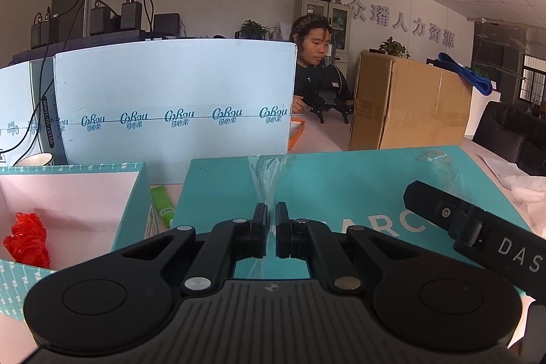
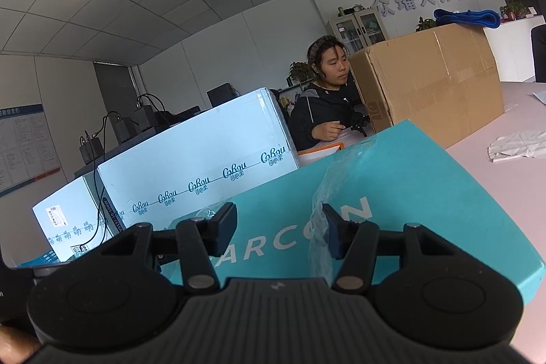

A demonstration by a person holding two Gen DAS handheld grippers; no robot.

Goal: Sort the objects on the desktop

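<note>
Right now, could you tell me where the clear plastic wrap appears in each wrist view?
Left wrist: the clear plastic wrap is centre, pinched in the left gripper.
Right wrist: centre-right, draped over the teal lid.
Shared landmark: brown cardboard box.

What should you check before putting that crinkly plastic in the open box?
1. Left gripper shut on plastic wrap: ok.
2. Right gripper open, holding nothing: ok.
3. Wrap free of the teal lid: cannot tell.
4. Open box has room beside the red bag: ok.
5. Green tube sits between box and lid, out of the box: not ok.
</note>
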